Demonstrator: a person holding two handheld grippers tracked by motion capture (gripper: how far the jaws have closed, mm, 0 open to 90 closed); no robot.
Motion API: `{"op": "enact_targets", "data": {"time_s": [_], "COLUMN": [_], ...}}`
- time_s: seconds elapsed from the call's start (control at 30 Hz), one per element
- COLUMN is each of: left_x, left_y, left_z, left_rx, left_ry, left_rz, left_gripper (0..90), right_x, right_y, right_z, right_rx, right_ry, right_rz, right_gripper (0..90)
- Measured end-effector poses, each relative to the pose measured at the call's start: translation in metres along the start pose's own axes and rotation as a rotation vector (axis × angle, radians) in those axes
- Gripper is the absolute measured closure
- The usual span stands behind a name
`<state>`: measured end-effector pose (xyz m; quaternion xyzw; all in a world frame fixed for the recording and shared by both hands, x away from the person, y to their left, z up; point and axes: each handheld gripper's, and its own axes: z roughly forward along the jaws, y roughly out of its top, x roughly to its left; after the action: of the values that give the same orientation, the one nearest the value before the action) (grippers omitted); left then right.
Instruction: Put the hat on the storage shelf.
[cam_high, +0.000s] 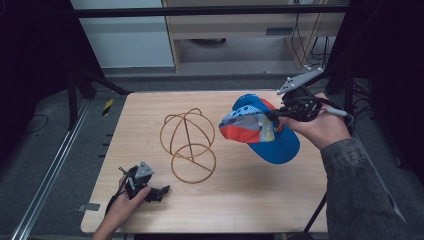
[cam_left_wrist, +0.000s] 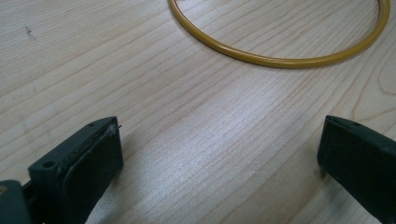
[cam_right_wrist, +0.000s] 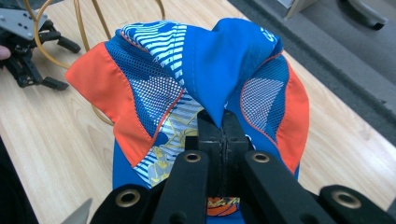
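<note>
Fabric of a baseball cap was seen in bright blue, with orange side panels, blue mesh inserts and a white-striped printed section; its blue brim hung toward the near right. The cap was held clear of the wooden table, on its right half, just right of a yellow wire hat stand. A fold of the blue crown was pinched between the fully closed jaws of the right gripper, so the cap spread out beyond and below the jaw tips. The left gripper was rested at the near left of the table, its jaws held wide apart with nothing between them, near the stand's base ring.
</note>
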<state>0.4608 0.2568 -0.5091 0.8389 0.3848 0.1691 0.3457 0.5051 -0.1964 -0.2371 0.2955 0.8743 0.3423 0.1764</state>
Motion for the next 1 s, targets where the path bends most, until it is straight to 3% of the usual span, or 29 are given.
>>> {"op": "enact_targets", "data": {"time_s": [0.2,0.43,0.57,1.0], "left_x": [0.0,0.0,0.0,0.0], "left_y": [0.001,0.001,0.001,0.001], "left_z": [0.001,0.001,0.001,0.001], "left_rx": [0.001,0.001,0.001,0.001], "left_ry": [0.0,0.001,0.0,0.002], "left_rz": [0.001,0.002,0.002,0.004], "left_gripper": [0.0,0.0,0.0,0.0], "right_x": [0.0,0.01,0.018,0.039], "right_y": [0.019,0.056,0.073,0.105], "right_z": [-0.012,-0.018,-0.009,0.024], "right_rx": [-0.03,-0.08,-0.089,-0.098], "right_ry": [-0.019,-0.02,0.001,0.065], "right_rz": [-0.012,-0.048,-0.071,-0.112], "right_gripper": [90.0,90.0,90.0,90.0]}}
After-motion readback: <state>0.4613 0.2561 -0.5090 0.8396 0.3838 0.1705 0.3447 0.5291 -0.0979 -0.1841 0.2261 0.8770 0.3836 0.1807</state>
